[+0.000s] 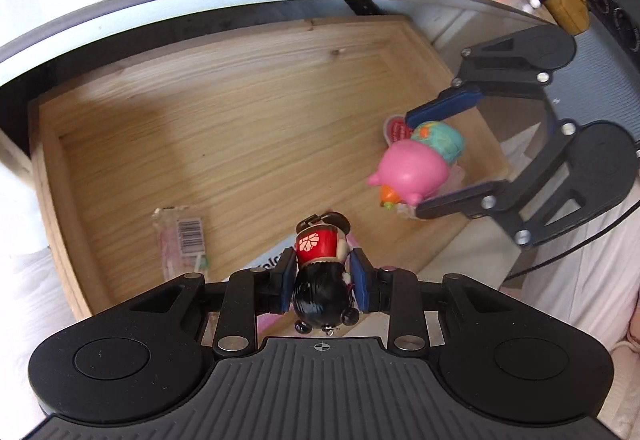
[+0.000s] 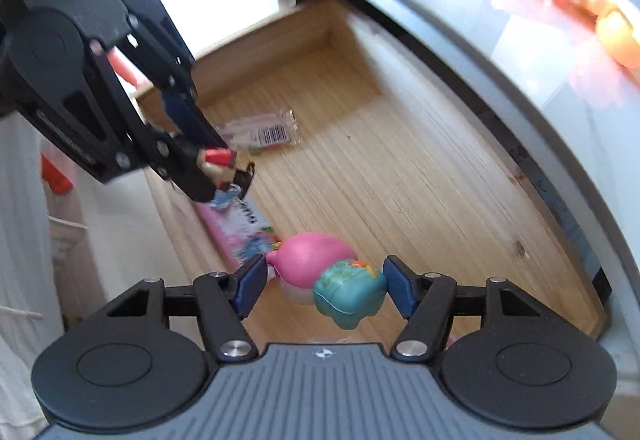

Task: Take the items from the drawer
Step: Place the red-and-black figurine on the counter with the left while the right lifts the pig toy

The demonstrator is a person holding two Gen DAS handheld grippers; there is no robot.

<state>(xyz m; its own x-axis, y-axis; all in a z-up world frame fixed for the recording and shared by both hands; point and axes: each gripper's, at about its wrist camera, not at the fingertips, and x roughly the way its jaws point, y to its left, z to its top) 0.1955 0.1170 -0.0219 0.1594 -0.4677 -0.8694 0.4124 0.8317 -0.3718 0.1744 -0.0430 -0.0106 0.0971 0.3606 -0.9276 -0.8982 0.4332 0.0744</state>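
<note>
The left gripper (image 1: pixel 323 276) is clamped on a small doll (image 1: pixel 320 272), held above the wooden drawer (image 1: pixel 224 112). The right gripper (image 2: pixel 325 286) stands spread around a pink and teal toy (image 2: pixel 332 276) lying low in the drawer, not squeezing yet. Both look light, hard and glossy, so likely slippery; the toy's broad middle seems the safest hold.

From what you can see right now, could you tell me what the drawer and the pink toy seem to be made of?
Drawer: light, matte wood, showing grain lines and knots. Pink toy: probably smooth plastic or rubber, with a soft sheen; which one is unclear.
</note>
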